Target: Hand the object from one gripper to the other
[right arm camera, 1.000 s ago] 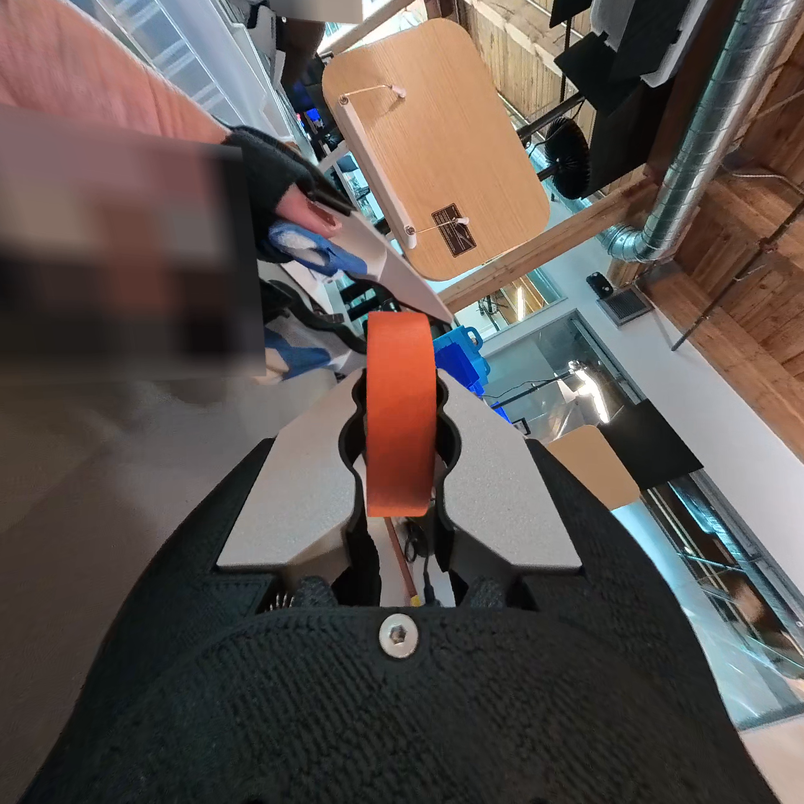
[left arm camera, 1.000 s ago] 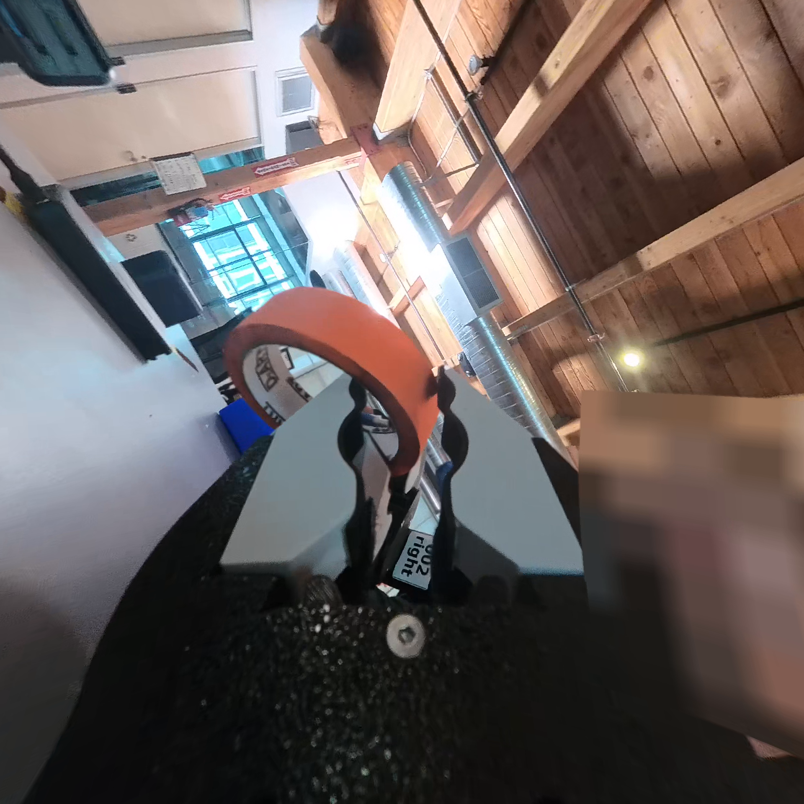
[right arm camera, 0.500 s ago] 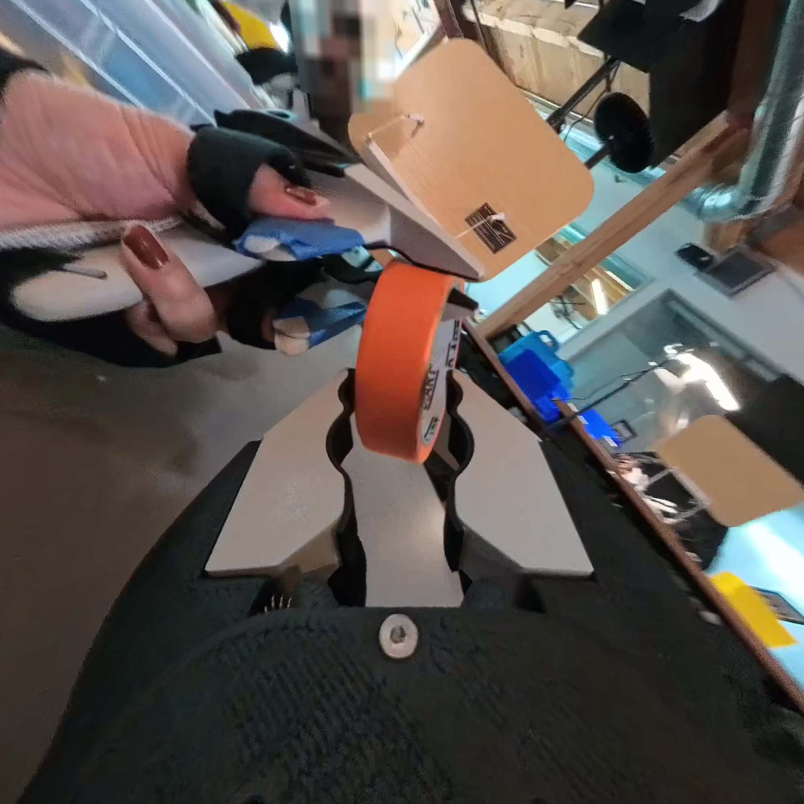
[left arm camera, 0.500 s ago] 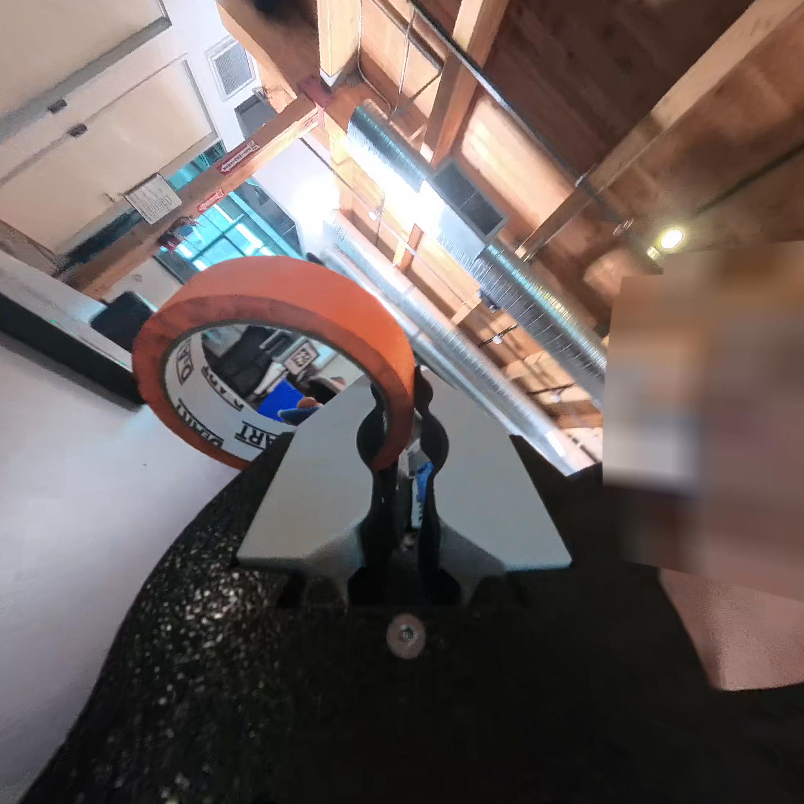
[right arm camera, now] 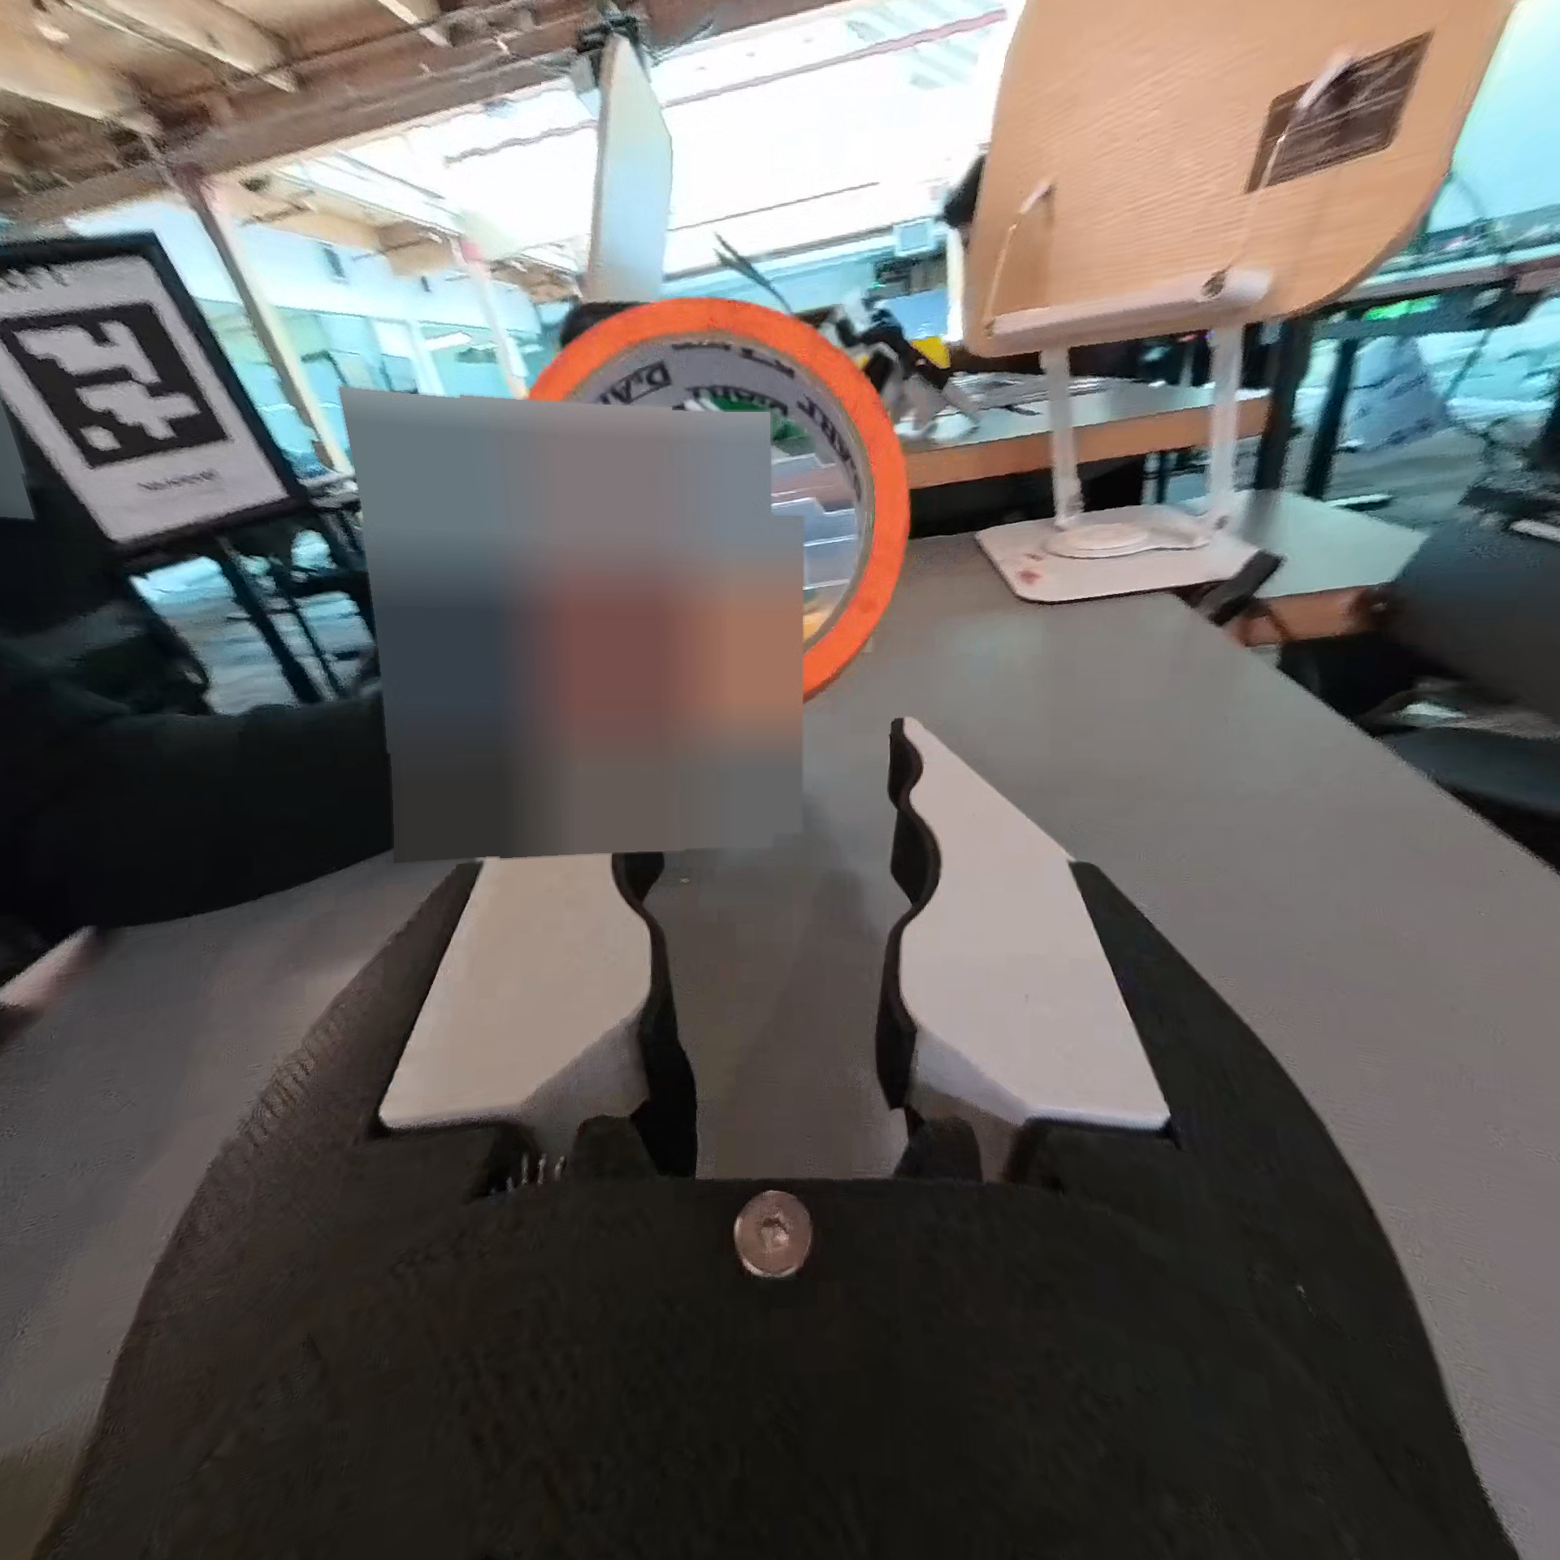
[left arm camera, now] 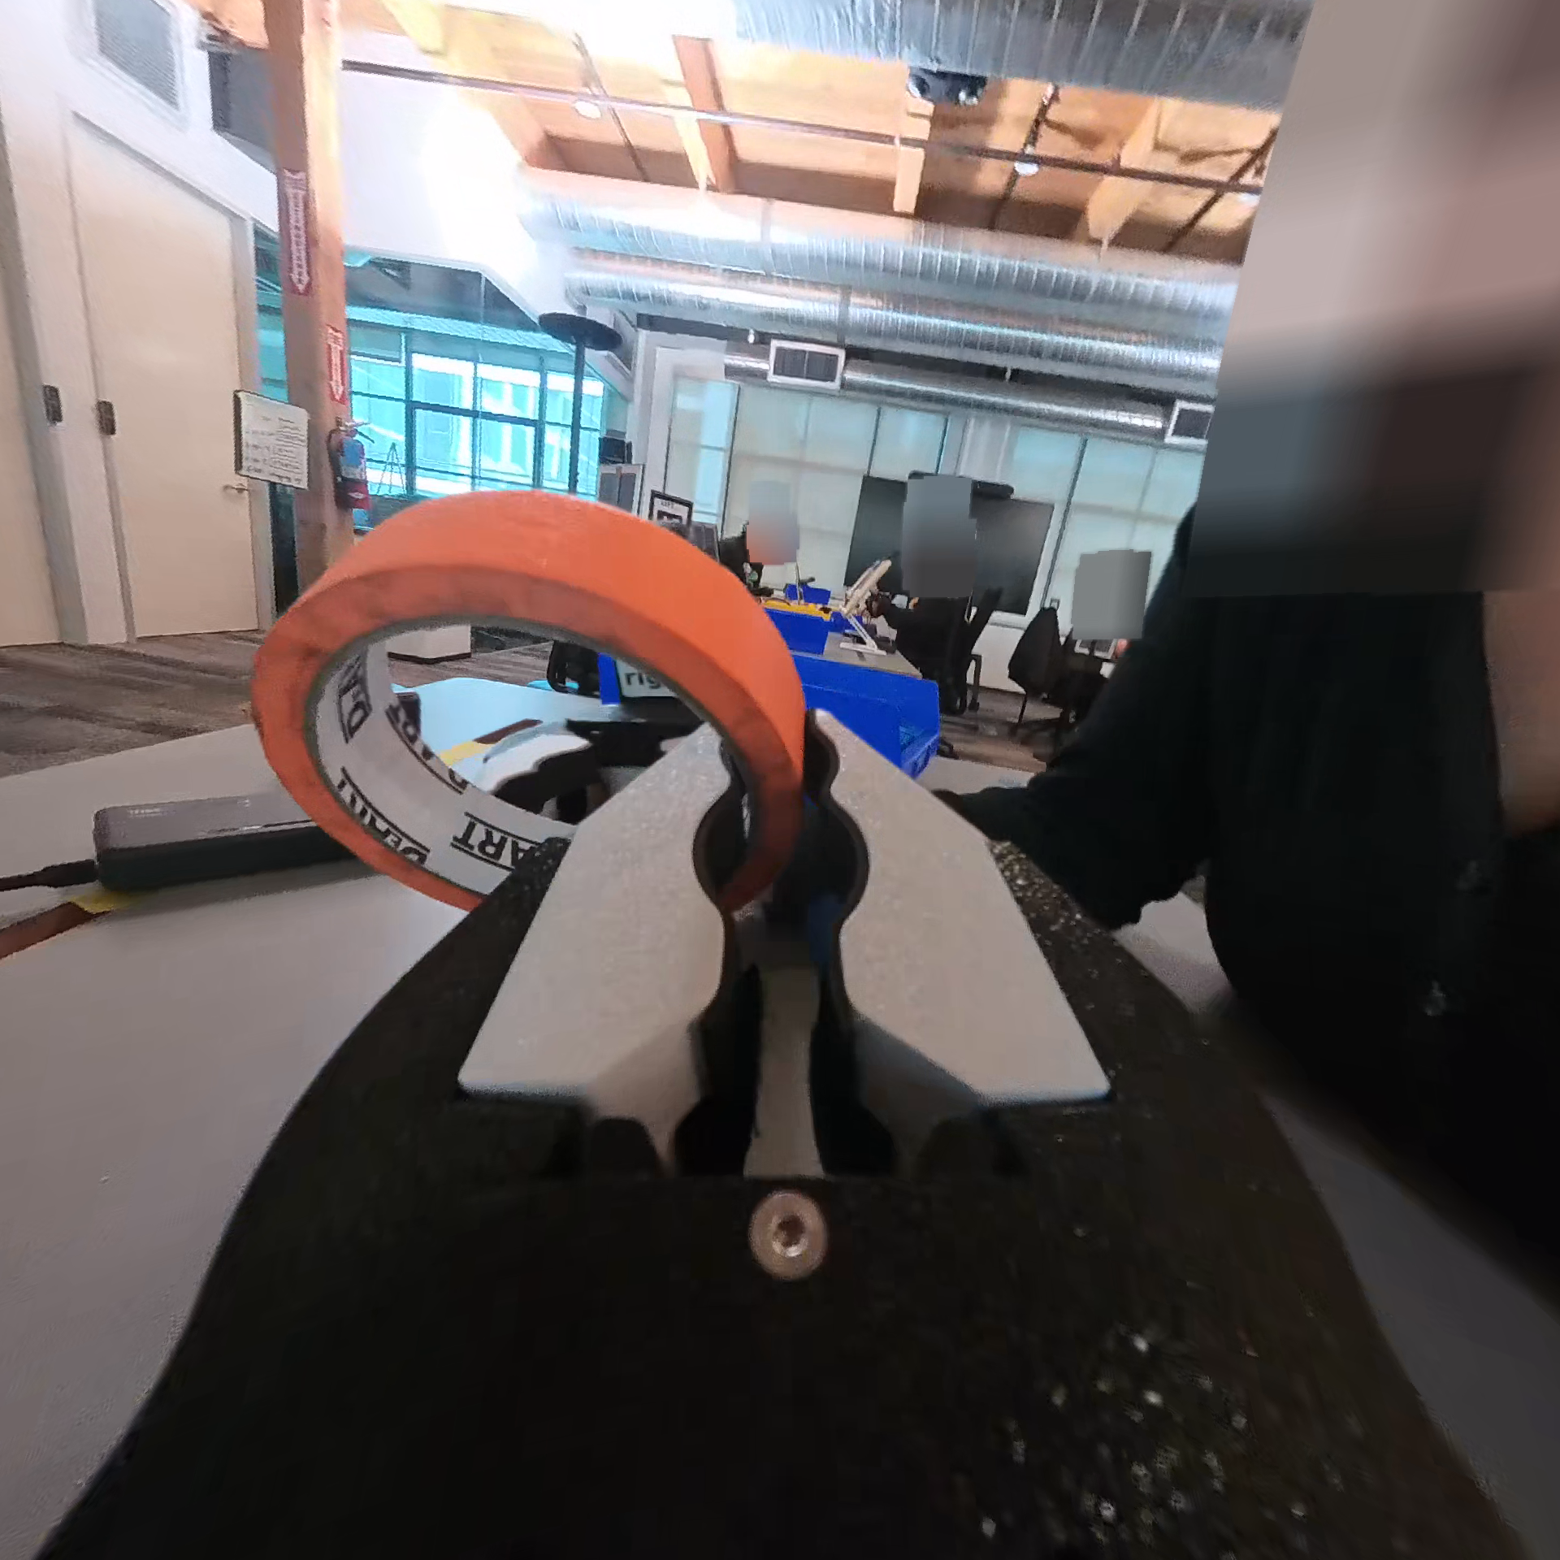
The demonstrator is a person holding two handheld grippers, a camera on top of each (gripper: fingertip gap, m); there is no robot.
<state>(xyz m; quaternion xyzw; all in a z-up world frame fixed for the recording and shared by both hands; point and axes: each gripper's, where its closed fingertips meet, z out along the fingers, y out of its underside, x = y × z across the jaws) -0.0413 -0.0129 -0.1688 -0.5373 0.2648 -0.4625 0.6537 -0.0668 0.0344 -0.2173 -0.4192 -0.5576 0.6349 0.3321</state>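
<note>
The orange tape roll (left arm camera: 540,591) is clamped by its rim between the jaws of my left gripper (left arm camera: 772,760), which is shut on it and holds it above the grey table (left arm camera: 169,1055). In the right wrist view the roll (right arm camera: 882,506) hangs ahead of my right gripper (right arm camera: 768,861) and apart from it. A mosaic patch hides part of the roll and the left gripper there. The right gripper is open and empty, its fingers (right arm camera: 996,928) spread wide over the table (right arm camera: 1097,760).
A black flat device with a cable (left arm camera: 211,831) lies on the table at the left. Blue bins (left arm camera: 861,692) stand behind. A dark sleeve (left arm camera: 1266,760) is at the right. A wooden board on a white stand (right arm camera: 1182,211) and a patterned marker board (right arm camera: 127,397) stand beyond the table.
My right gripper let go of the tape, opened and drew back. My left gripper closed on the rim and kept the roll. Both views swung down from the ceiling to level.
</note>
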